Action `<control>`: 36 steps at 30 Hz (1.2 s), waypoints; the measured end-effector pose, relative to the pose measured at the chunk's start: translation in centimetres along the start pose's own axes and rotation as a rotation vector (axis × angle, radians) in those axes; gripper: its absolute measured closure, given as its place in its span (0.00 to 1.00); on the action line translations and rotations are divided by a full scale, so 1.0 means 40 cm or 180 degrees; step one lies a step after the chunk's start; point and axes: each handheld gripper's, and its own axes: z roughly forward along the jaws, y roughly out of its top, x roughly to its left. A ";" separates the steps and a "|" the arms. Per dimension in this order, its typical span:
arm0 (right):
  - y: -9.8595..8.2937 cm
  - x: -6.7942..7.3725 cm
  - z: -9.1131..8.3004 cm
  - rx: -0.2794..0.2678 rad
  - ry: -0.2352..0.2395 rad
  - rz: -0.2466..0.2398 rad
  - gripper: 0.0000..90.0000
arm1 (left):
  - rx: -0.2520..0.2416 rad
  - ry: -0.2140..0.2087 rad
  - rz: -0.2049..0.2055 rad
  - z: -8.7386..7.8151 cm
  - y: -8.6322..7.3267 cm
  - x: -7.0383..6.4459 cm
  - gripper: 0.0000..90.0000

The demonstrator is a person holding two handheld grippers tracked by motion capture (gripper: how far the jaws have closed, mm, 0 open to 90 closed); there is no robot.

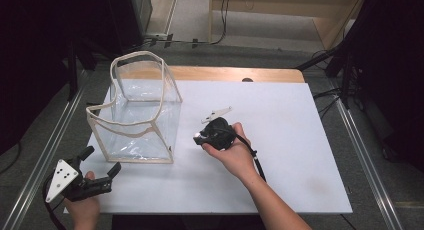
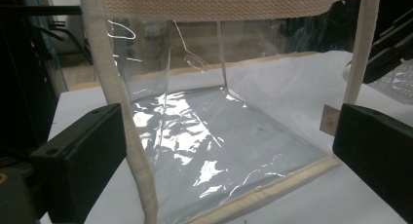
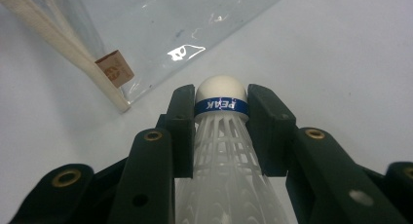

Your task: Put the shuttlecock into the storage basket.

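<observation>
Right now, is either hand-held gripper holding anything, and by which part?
The right hand-held gripper clamps a white shuttlecock just below its cork tip. The left holds nothing.

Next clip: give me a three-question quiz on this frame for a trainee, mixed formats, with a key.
1. True or false: the right gripper is shut on a shuttlecock, its jaws pressing the blue band just below the cork.
2. Multiple choice: the clear bag with cream trim is (A) folded flat, (B) standing open and empty on the white table, (C) hanging from a gripper.
3. Fill in: the left gripper sits near the bag's front corner with its jaws ____.

Key: 1 true; 2 B; 3 open.
</observation>
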 end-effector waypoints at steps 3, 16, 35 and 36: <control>0.004 0.002 -0.008 -0.0045 0.0013 -0.0027 0.70 | 0.0000 -0.0001 0.0001 0.000 0.000 0.000 0.00; 0.019 0.009 -0.028 -0.0187 0.0016 -0.0106 0.70 | 0.0009 -0.0003 0.0008 0.001 0.000 -0.001 0.00; 0.052 0.024 -0.058 -0.0388 0.0005 -0.0208 0.70 | 0.0009 -0.0006 0.0009 0.000 0.000 0.000 0.00; 0.052 0.024 -0.058 -0.0388 0.0005 -0.0208 0.70 | 0.0009 -0.0006 0.0009 0.000 0.000 0.000 0.00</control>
